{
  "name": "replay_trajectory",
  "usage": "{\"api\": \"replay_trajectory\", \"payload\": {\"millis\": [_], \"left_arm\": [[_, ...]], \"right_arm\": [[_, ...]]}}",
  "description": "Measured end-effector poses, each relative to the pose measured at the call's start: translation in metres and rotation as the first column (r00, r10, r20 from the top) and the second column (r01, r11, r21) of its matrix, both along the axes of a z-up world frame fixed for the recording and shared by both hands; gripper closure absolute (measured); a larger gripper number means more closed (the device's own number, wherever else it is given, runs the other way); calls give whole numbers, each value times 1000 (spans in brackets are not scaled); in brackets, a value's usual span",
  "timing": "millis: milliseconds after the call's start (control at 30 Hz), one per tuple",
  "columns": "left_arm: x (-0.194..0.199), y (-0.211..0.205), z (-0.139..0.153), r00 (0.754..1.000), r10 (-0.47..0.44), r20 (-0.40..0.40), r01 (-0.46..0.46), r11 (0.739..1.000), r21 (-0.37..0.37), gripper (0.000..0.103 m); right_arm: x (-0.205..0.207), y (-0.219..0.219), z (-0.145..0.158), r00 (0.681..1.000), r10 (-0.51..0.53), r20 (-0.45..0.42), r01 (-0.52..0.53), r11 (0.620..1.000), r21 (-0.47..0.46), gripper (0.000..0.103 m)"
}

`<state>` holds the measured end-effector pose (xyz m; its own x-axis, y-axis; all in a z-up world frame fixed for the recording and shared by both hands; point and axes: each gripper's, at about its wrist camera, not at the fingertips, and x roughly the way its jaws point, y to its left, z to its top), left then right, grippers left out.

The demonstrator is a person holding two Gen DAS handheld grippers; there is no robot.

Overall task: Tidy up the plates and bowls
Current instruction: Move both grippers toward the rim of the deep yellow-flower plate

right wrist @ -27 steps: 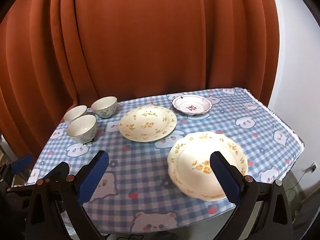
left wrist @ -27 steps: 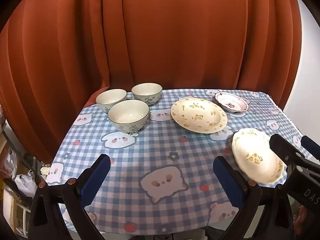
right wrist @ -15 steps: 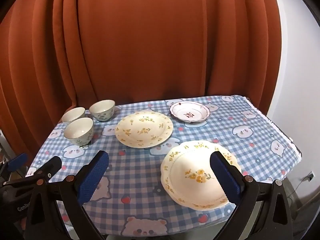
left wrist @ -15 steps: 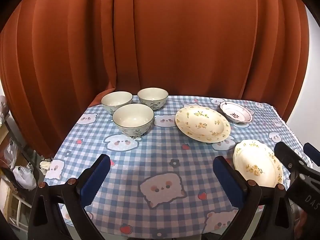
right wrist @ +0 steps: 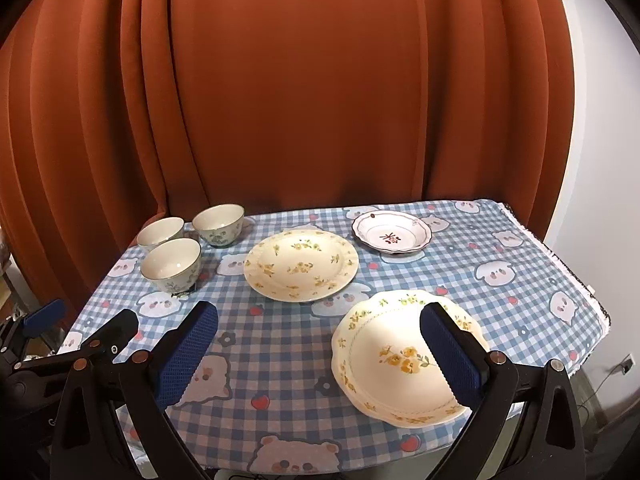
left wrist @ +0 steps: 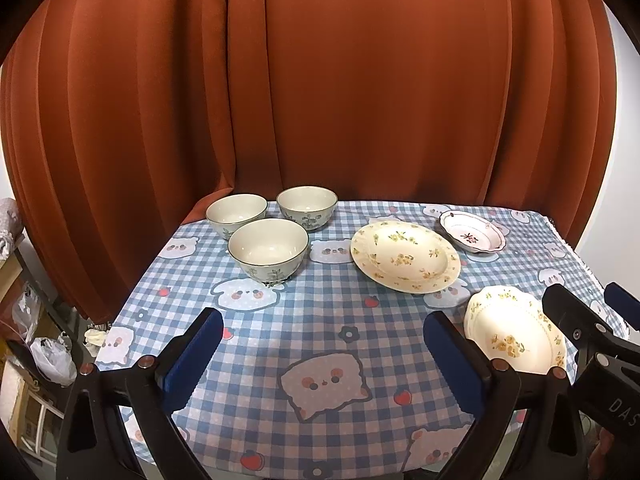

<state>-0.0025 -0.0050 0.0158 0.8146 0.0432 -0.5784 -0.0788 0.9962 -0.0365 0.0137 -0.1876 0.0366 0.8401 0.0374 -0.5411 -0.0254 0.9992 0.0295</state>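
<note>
Left wrist view: left gripper (left wrist: pixel 322 354) hangs over the checked tablecloth (left wrist: pixel 320 320), jaws wide apart and holding nothing; three bowls (left wrist: pixel 269 249) cluster far left, large flowered plate (left wrist: pixel 405 255) at centre, small red-patterned dish (left wrist: pixel 472 233) behind it. Right wrist view: right gripper (right wrist: pixel 318 354) also spread and empty, above the near scalloped plate (right wrist: pixel 396 356).

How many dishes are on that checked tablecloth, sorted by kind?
Bowls: 3 – the nearest, the back left and the back right.
Plates: 3 – the large round floral, the scalloped floral and the small red-patterned.
Total: 6 dishes.
</note>
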Motion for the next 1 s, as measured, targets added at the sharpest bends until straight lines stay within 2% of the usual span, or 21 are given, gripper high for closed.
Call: {"api": "replay_trajectory", "payload": {"millis": [1000], "left_arm": [[2, -5, -2, 1000, 8, -6, -8, 1000, 5, 3]], "right_arm": [[1, -7, -4, 1000, 9, -18, -9, 1000, 12, 1]]}}
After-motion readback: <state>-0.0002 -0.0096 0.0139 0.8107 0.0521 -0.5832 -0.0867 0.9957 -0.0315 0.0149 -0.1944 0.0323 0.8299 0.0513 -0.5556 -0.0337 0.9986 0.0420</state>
